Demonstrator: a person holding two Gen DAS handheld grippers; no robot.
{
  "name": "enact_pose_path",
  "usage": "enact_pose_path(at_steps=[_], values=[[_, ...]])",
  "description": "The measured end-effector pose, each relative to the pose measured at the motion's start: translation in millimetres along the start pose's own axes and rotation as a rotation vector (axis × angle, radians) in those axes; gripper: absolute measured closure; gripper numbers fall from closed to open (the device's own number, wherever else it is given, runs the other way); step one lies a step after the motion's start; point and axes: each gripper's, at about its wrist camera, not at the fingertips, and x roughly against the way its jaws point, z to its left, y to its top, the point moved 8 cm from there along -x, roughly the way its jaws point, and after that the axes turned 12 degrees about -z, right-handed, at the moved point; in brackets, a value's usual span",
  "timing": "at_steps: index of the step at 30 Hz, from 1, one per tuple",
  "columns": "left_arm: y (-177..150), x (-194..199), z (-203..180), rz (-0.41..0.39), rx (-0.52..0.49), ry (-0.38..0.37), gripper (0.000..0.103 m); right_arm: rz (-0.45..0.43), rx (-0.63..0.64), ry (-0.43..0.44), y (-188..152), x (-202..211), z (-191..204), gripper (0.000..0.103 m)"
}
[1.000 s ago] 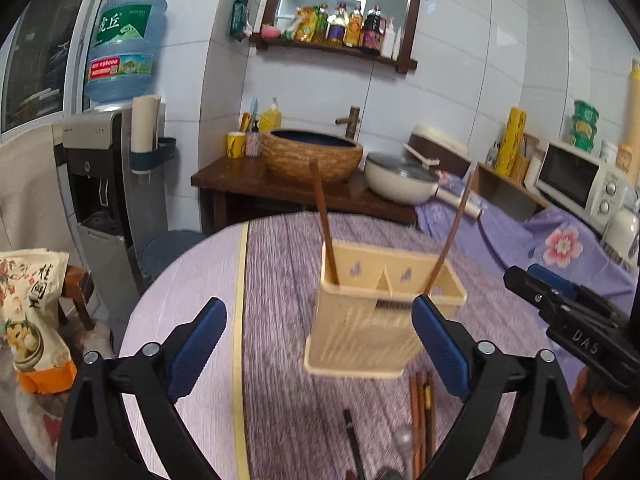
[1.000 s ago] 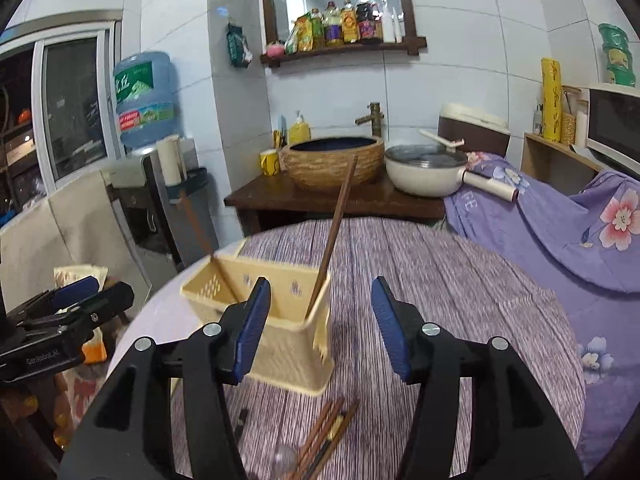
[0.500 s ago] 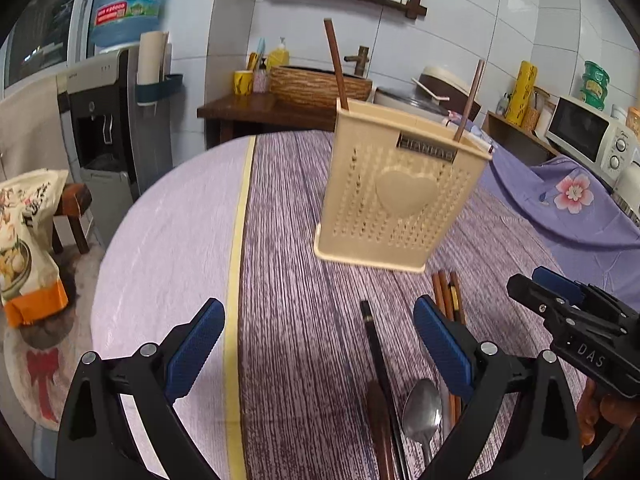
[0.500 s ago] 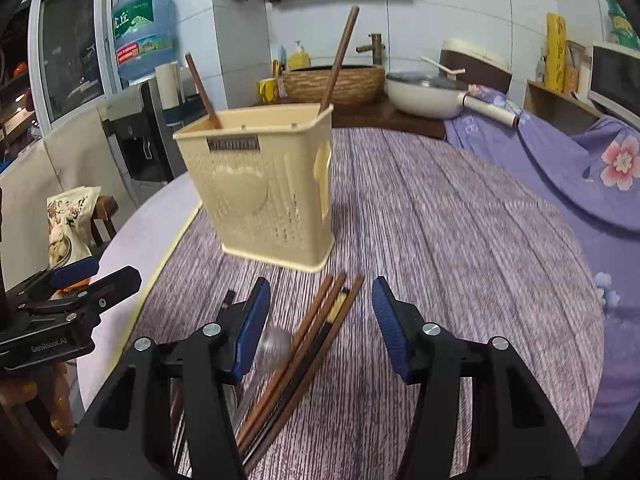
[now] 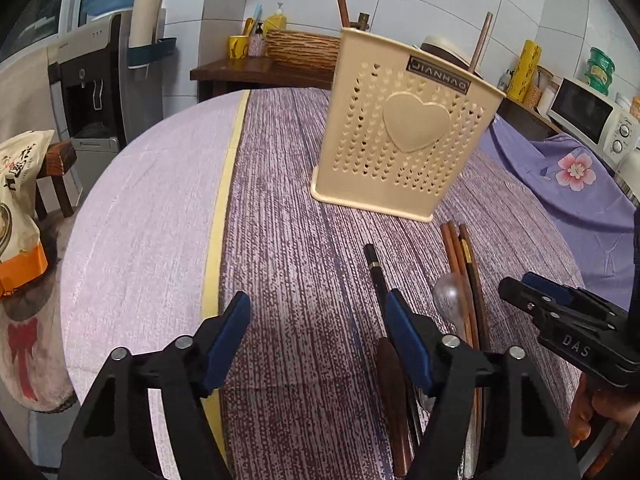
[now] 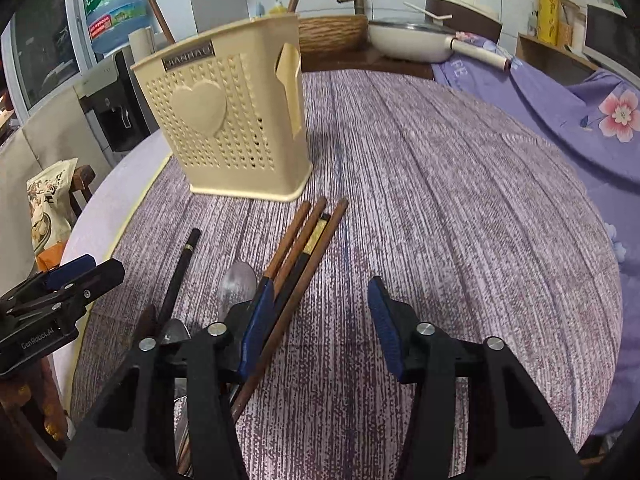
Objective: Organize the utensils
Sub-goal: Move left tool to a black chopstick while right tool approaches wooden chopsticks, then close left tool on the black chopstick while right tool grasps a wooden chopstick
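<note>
Both the left gripper (image 5: 316, 334) and the right gripper (image 6: 320, 326) are wide open and empty. The chopsticks (image 6: 306, 246) lie flat just in front of the holder (image 6: 232, 120). Centre the right jaws across one chopstick, then close squarely to avoid dragging its neighbours.

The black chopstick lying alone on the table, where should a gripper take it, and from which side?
Grip the black chopstick on its bare upper shaft, near the gold band. Come from above with the fingers across its width. It lies flat and apart there, while its near end runs in among the spoons. The left gripper is closer and open.
</note>
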Motion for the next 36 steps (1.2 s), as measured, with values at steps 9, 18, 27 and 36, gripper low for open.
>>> enact_pose_path(at_steps=[9, 18, 27, 36], values=[[-7, -16, -14, 0.038, -0.03, -0.018, 0.046, 0.054, -0.047, -0.019, 2, -27, -4, 0.073], [-7, -22, -21, 0.051, -0.055, -0.019, 0.047, 0.093, -0.081, -0.027, 13, -49, -8, 0.077], [-5, -32, -25, 0.067, -0.077, -0.011, 0.049, 0.11, -0.098, -0.052, 27, -68, -13, 0.083], [2, -53, -40, 0.102, -0.135, -0.001, 0.06, 0.108, -0.102, -0.069, 32, -75, -13, 0.086]])
